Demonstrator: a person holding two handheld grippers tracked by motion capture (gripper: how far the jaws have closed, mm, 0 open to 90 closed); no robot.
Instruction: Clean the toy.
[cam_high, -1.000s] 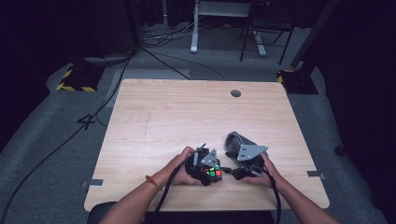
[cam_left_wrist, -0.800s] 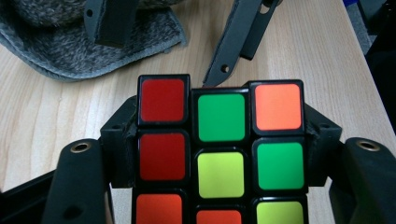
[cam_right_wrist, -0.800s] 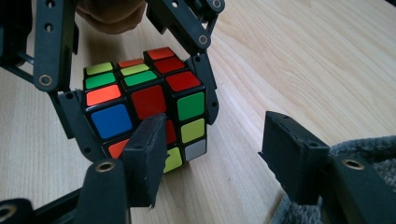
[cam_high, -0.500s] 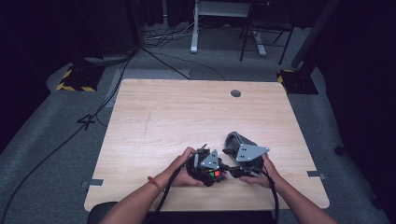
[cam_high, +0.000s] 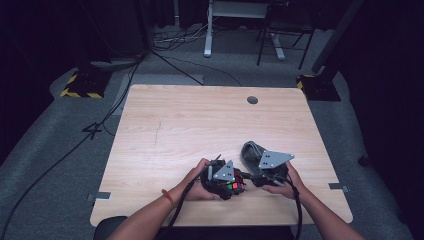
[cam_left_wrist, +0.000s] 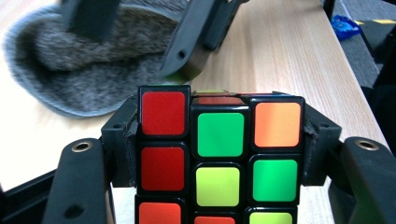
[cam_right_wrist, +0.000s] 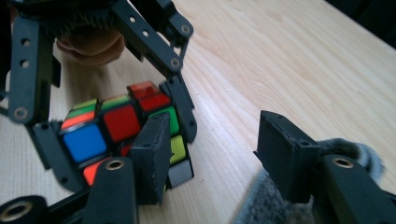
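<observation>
Left gripper view is showing the cube (cam_left_wrist: 219, 158) clamped between the left gripper's (cam_left_wrist: 219, 140) pads at the table's (cam_high: 200, 120) near edge. The right gripper (cam_right_wrist: 210, 154) is standing with jaws apart and nothing between them, having just been narrowing, one pad beside a cube corner. That pad is risking knocking the cube askew in the clamp. High view is showing both hands close together; right gripper view is showing the blue face, and the grey slipper (cam_left_wrist: 70, 60) is lying just beyond.

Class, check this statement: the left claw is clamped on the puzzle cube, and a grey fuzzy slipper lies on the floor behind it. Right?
Not quite. The left claw is clamped on the puzzle cube, but the grey fuzzy slipper lies on the wooden table, as the left gripper view shows.
</observation>
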